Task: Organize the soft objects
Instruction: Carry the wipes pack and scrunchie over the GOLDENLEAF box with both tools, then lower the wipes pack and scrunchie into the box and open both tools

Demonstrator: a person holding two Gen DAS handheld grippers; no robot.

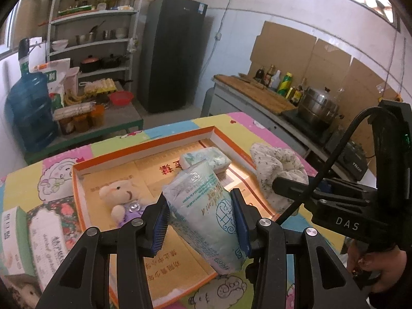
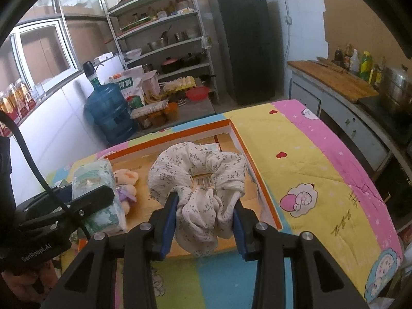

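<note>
Our left gripper (image 1: 202, 220) is clenched on a tissue pack (image 1: 206, 213), held tilted above the orange-rimmed box (image 1: 144, 144). Our right gripper (image 2: 204, 221) grasps a floral fabric ring (image 2: 198, 175) over the same box. In the left view, a plush bear (image 1: 121, 195) lies inside at nine o'clock of the pack, another tissue pack (image 1: 206, 158) at twelve.
</note>
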